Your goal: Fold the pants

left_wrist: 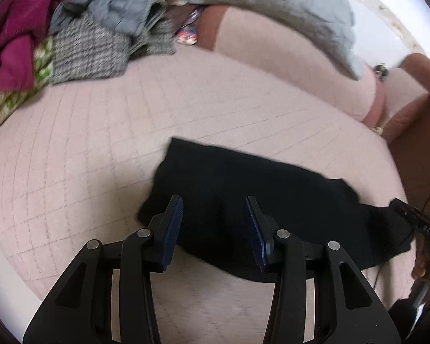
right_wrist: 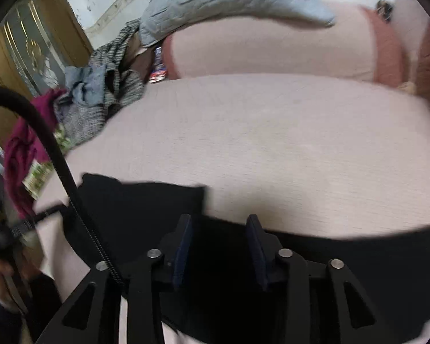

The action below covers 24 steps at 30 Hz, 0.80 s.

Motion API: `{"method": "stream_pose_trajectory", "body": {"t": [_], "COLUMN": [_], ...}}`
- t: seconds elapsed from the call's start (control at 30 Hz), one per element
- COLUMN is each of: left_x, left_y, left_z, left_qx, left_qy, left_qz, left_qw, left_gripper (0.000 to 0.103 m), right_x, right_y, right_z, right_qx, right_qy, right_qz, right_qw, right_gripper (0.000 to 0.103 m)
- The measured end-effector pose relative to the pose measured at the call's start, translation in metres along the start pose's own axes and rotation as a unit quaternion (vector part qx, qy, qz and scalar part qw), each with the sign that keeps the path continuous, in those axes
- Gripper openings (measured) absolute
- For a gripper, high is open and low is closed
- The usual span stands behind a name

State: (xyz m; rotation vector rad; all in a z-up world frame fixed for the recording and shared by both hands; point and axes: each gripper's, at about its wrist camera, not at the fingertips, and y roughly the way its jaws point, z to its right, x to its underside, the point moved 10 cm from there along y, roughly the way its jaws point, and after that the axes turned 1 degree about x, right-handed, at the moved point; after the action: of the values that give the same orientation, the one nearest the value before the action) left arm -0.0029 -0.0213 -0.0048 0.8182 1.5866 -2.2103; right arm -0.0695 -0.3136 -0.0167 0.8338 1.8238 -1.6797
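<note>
Both tools are held with jaws apart, empty: the left gripper [left_wrist: 215, 223] and right gripper [right_wrist: 219, 246] hover above the black fabric pants [left_wrist: 243, 197], laid flat on the pink quilted bedspread [left_wrist: 86, 143]. A fold appears pending; an edge must be pinched next.

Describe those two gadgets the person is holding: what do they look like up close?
Each hand-held gripper is matte black plastic: the left hand-held gripper and right hand-held gripper share hinged linkage arms with silver round pivot pins and ribbed dark-blue finger pads. A ribbed black cable arcs past the right one. White lettering, possibly "GAS", marks its body in the left view.
</note>
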Motion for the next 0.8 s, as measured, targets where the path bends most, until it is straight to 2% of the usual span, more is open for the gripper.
{"method": "stream_pose_trajectory", "body": {"t": [0.07,0.13,0.23,0.4,0.43,0.47,0.5,0.67,0.73,0.8], "left_x": [0.003,0.011,0.02,0.034,0.036,0.038,0.039,0.038,0.037,0.036], "left_y": [0.0,0.006,0.016,0.04,0.045,0.05,0.052,0.047,0.044,0.041], "left_z": [0.021,0.045,0.07,0.1,0.103,0.105,0.106,0.103,0.095,0.087], "left_qx": [0.024,0.043,0.055,0.062,0.06,0.055,0.051,0.062,0.062,0.065], "left_qy": [0.015,0.035,0.056,0.072,0.073,0.073,0.074,0.064,0.055,0.043], "left_qz": [-0.005,-0.02,-0.034,-0.059,-0.063,-0.065,-0.066,-0.066,-0.06,-0.058], "left_qw": [0.9996,0.9983,0.9963,0.9937,0.9935,0.9936,0.9937,0.9938,0.9947,0.9953], "left_gripper": [0.043,0.043,0.043,0.043,0.043,0.043,0.043,0.043,0.043,0.043], "right_x": [0.007,0.016,0.031,0.049,0.051,0.051,0.052,0.04,0.048,0.062], "right_y": [-0.02,-0.037,-0.048,-0.038,-0.034,-0.032,-0.036,-0.067,-0.067,-0.056], "right_z": [0.046,0.095,0.149,0.188,0.191,0.19,0.191,0.165,0.168,0.182], "right_qx": [0.066,0.131,0.178,0.189,0.178,0.163,0.151,0.166,0.182,0.193], "right_qy": [-0.007,-0.005,0.026,0.076,0.085,0.09,0.095,0.046,0.042,0.044], "right_qz": [-0.013,-0.022,-0.044,-0.056,-0.052,-0.046,-0.035,0.007,-0.004,-0.033], "right_qw": [0.998,0.991,0.983,0.977,0.979,0.981,0.983,0.985,0.982,0.98], "right_gripper": [0.047,0.047,0.047,0.047,0.042,0.017,0.005,0.005,0.005,0.005]}}
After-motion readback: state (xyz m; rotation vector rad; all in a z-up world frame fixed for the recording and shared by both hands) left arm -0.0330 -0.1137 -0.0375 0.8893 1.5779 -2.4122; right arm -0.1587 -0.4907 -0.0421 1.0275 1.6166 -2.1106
